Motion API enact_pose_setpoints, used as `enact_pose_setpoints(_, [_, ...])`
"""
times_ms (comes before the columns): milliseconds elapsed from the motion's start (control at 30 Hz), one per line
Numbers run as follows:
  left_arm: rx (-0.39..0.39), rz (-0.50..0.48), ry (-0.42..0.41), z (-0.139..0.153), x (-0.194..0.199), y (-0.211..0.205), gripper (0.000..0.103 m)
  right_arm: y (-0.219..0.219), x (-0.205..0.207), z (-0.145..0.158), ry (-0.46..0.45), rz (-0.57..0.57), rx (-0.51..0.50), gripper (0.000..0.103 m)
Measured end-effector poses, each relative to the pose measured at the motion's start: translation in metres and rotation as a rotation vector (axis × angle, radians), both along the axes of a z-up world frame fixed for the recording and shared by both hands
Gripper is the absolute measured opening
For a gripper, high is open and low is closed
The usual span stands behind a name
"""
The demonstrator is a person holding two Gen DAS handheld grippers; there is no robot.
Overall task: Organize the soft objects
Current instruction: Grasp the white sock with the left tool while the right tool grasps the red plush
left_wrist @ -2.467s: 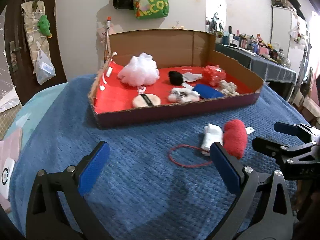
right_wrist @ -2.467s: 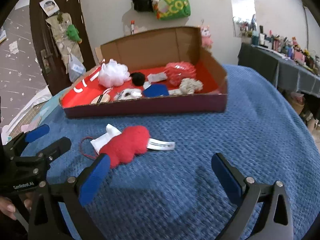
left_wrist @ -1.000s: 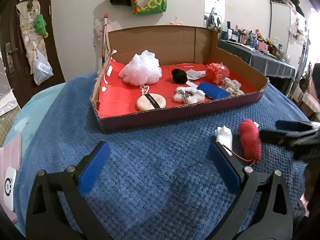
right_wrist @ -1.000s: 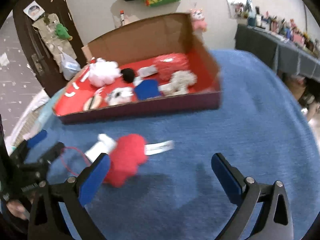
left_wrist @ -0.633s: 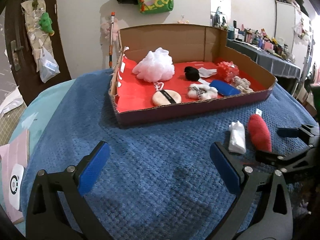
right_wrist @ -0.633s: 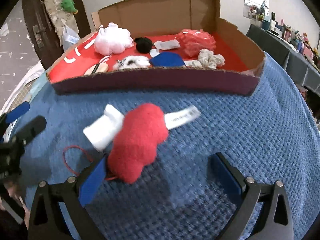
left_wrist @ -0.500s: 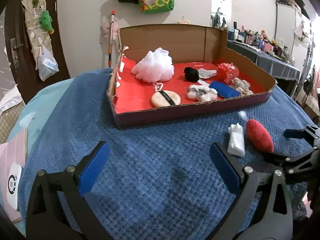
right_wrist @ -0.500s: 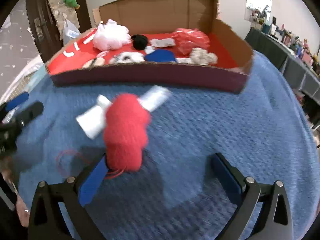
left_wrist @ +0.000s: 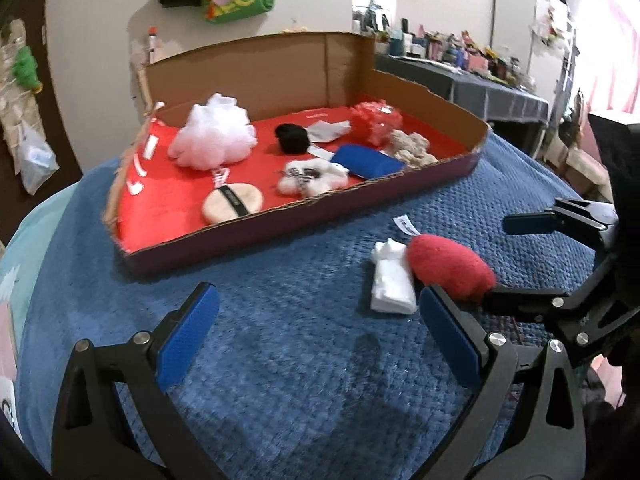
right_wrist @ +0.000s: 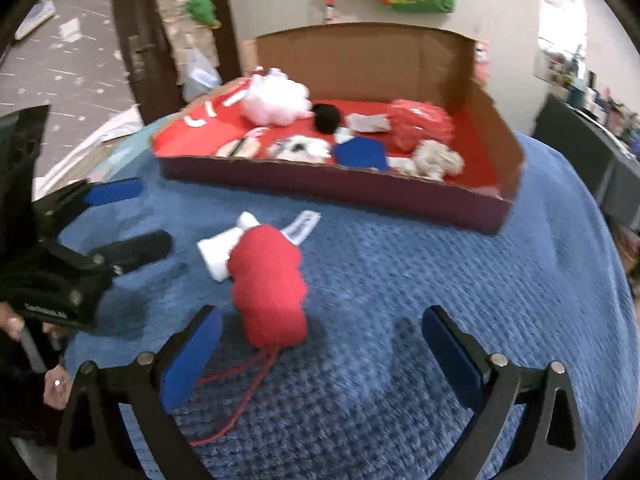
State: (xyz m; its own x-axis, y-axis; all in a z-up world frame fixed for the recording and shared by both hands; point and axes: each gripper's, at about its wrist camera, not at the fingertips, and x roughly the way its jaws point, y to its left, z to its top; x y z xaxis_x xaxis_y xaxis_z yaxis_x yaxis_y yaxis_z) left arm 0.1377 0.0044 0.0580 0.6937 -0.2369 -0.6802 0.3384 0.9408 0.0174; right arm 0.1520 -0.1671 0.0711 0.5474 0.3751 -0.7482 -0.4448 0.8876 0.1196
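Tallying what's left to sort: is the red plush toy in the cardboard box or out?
Out. The red plush toy lies on the blue blanket, in front of the cardboard box.

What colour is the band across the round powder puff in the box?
Black, across the peach powder puff; the left wrist view shows it best.

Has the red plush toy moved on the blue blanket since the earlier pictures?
Yes. The red plush toy has turned: its string end now points away from the cardboard box, towards the right hand-held gripper.
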Motion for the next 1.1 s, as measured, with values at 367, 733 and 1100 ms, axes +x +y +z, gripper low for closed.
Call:
enact_pose_setpoints(367, [0.038,-0.086,0.044,-0.004,0.015,-0.018,0.1,0.021,0.013,-0.007,0.028,0.102,0.0,0.093])
enact_pose_setpoints(733, [0.033,-0.144,0.091,-0.013,0.022,-0.016,0.1,0.021,0.033,-0.019,0.031,0.066,-0.047,0.088])
enact_pose_setpoints(1100, [0.083,-0.182,0.098,-0.019,0.032,-0.036,0.092,-0.007,0.041,-0.011,0.02,-0.005,0.005,0.092])
